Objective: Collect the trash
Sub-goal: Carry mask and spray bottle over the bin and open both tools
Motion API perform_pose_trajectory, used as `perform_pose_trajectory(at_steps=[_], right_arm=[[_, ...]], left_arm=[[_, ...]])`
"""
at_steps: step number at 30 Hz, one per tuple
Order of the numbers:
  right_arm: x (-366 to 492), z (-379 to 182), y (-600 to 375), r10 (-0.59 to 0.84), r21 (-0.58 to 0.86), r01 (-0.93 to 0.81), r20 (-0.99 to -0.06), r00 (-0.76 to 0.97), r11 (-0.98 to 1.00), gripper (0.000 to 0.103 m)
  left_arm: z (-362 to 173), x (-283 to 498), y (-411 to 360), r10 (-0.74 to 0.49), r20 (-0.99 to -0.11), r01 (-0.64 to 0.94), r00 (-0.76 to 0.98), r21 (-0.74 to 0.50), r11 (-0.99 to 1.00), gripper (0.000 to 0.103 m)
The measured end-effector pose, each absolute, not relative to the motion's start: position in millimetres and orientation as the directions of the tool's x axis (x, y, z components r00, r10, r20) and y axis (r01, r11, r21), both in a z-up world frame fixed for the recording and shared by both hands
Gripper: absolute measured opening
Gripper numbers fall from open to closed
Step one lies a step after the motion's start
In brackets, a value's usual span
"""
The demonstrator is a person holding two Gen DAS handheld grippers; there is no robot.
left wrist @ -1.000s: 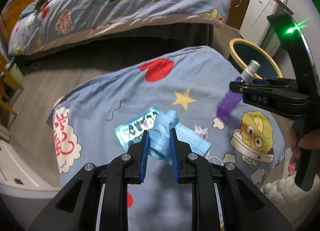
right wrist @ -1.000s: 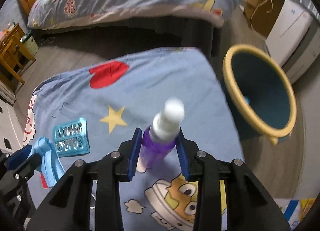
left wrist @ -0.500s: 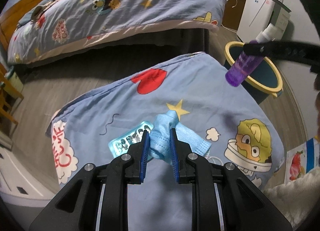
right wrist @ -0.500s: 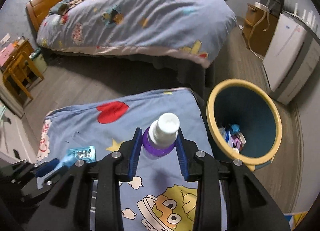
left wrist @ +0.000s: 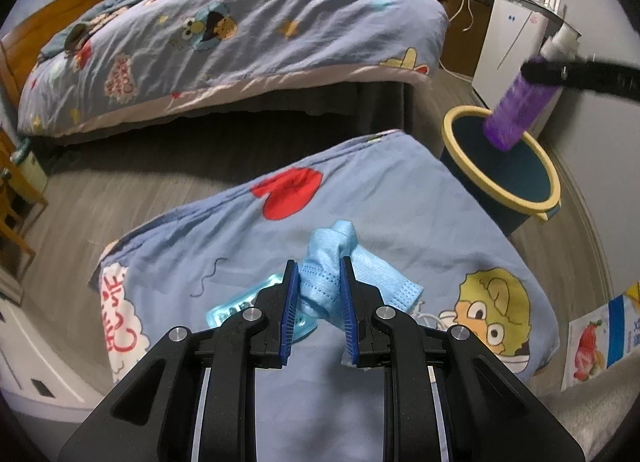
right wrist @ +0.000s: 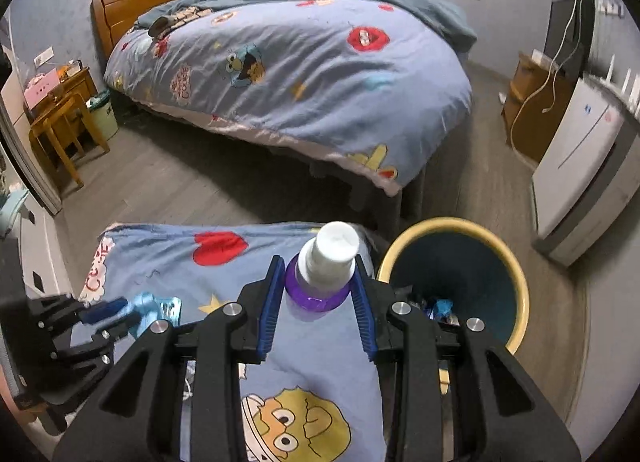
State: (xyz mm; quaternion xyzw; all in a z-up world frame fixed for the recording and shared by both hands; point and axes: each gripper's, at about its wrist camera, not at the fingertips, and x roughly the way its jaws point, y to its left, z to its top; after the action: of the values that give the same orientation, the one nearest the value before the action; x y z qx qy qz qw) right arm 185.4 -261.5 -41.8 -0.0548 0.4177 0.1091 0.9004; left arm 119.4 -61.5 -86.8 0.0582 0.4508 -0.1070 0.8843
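My left gripper point(left wrist: 319, 276) is shut on a crumpled blue face mask point(left wrist: 340, 262) and holds it above the cartoon-print cloth point(left wrist: 420, 222); it also shows at the left of the right wrist view point(right wrist: 116, 308). My right gripper point(right wrist: 319, 282) is shut on a purple bottle with a white cap point(right wrist: 326, 262), held in the air beside the bin. In the left wrist view that bottle point(left wrist: 518, 110) hangs over the yellow-rimmed dark blue bin point(left wrist: 520, 178). The bin point(right wrist: 500, 262) holds some trash. A light blue blister pack point(left wrist: 240, 304) lies on the cloth under my left gripper.
A large bed with a matching cartoon duvet point(right wrist: 304, 74) stands across the grey wood floor. A white appliance point(right wrist: 576, 178) and a wooden cabinet point(right wrist: 532, 102) stand to the right. A wooden desk and chair point(right wrist: 64, 118) are at the left.
My right gripper has lifted the purple bottle off the cloth and carried it right and up, over the bin. My left gripper has raised the mask slightly.
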Motion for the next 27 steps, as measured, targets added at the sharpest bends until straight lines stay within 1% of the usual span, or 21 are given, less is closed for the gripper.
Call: perform_pose_trajectory(at_steps=[5, 16, 23, 27], right_arm=[[195.2, -57.0, -275.2, 0.15, 0.012, -0.227, -0.786, 0.6, 0.974, 0.033], [206.6, -79.3, -290.8, 0.106, -0.027, -0.22, -0.814, 0.571, 0.975, 0.033], [207.0, -76.2, -322.5, 0.119, 0.022, -0.172, -0.805, 0.581, 0.985, 0.033], [210.7, -74.4, -350.6, 0.108, 0.055, -0.108, -0.797, 0.594, 0.993, 0.033]], left_arm=[[-86.4, 121.4, -76.7, -0.148, -0.809, 0.257, 0.569, 0.003, 0.966, 0.022], [-92.1, 125.4, -116.1, -0.151, -0.83, 0.282, 0.536, 0.008, 0.959, 0.022], [-83.2, 148.2, -147.0, -0.139, -0.822, 0.288, 0.553, 0.033, 0.957, 0.022], [-79.8, 162.4, -166.1, -0.159, -0.825, 0.297, 0.543, 0.011, 0.955, 0.022]])
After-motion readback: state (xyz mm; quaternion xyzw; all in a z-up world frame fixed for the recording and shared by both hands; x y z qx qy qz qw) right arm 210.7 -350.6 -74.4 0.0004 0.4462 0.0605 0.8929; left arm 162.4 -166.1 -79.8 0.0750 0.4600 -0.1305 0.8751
